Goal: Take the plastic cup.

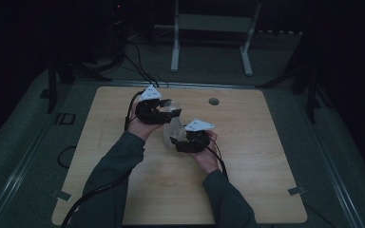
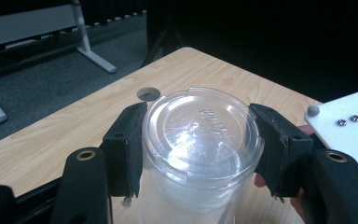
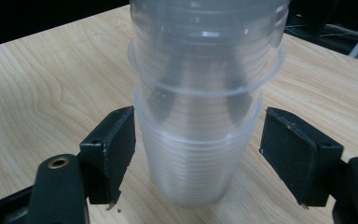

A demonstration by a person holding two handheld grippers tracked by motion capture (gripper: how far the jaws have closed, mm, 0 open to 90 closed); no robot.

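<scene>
Keep ur L gripper [image 2: 200, 154] clamped on the top cup [image 2: 200, 140], R gripper [image 3: 196, 158] spread w/ the lower cup stack [image 3: 193, 158] btwn its pads, untouched; close R, then pull apart straight.

Thing: a stack of clear plastic cups [image 3: 200, 140], nested one inside another, ribbed walls, rolled rims.
Pose: upright; the wide rims face down in the right gripper view, and a flat embossed base [image 2: 200, 135] faces up in the left gripper view.
Upper part: raised a little out of the lower part, its rim [image 3: 205, 84] standing clear of the cups beneath.
Place: near the middle of the light wood surface [image 1: 247, 142], faint in the high view; its foot seems to rest there.
</scene>
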